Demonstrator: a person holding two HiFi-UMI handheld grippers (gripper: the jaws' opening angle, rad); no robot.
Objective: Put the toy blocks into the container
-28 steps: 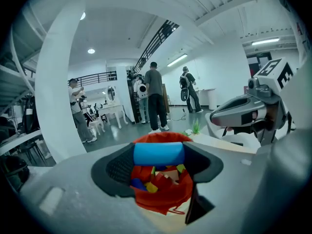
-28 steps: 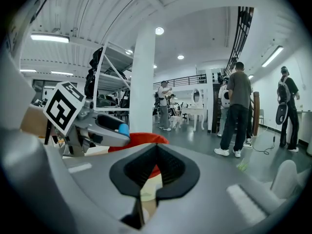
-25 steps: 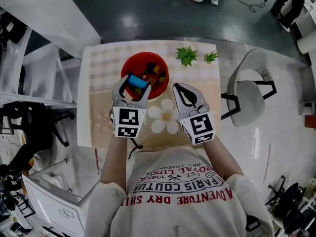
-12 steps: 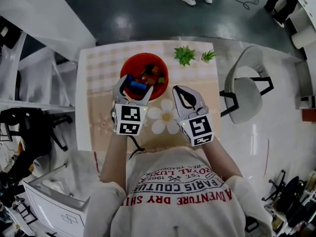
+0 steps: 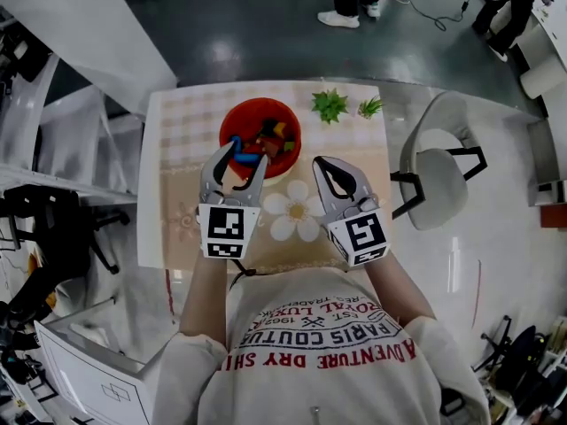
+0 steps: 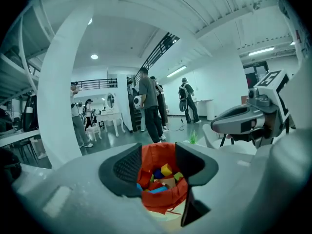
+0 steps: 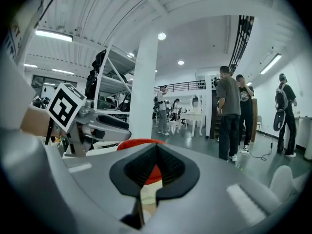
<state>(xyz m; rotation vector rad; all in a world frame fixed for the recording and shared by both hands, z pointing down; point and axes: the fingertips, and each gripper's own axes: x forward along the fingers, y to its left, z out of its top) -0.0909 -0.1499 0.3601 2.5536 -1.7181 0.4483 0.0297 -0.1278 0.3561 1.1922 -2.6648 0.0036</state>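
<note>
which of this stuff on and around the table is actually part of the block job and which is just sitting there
Part of the job:
red container
toy blocks piled inside it

Just lying about:
larger green plant
smaller green plant
white flower shape near the container
grey chair

A large open indoor hall, more a studio or recording lab than a home: glossy dark floor [image 5: 266, 34], a thick white pillar [image 7: 144, 87], a bare white ceiling with strip lights [image 7: 53, 34], a black-railed staircase [image 6: 158, 52] and a mezzanine railing [image 7: 183, 86]. Metal shelving [image 7: 109, 82] stands at one side and people [image 6: 148, 106] stand about in groups. A small cloth-covered worktop [image 5: 177, 122] with a grey chair [image 5: 438, 184] sits out on the open floor, and a white dressing table [image 7: 195, 118] stands farther back
</note>
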